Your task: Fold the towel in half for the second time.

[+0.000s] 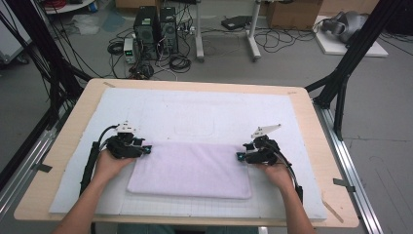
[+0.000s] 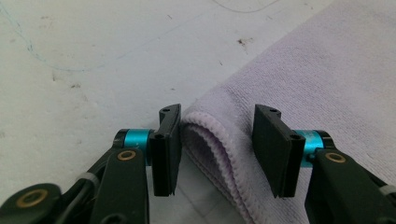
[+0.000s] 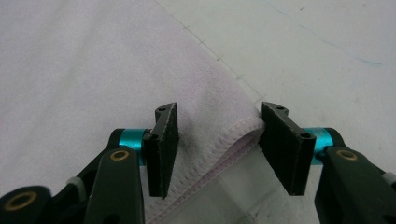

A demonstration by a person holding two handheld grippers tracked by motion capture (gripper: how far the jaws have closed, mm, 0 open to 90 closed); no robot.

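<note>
On the table: a folded lilac towel (image 1: pixel 191 169) lies flat on a white mat (image 1: pixel 195 112), near the person's edge
Left gripper (image 1: pixel 146 149): at the towel's far left corner, jaws spread; in the left gripper view (image 2: pixel 217 149) the folded corner sits between them, one pad just at the hem, no squeeze visible
Towel: soft, light terry, doubled over, stitched hems stacked at each corner (image 2: pixel 210 140); likely to sag and slide apart unless both layers are caught
Where to take hold: the two far corners, both layers together, judged best
Right gripper (image 1: pixel 239 156): at the far right corner, jaws apart; the right gripper view (image 3: pixel 217 149) shows the hemmed corner (image 3: pixel 233 135) between them, not pinched
Writing: no brand, label or lettering can be read
</note>
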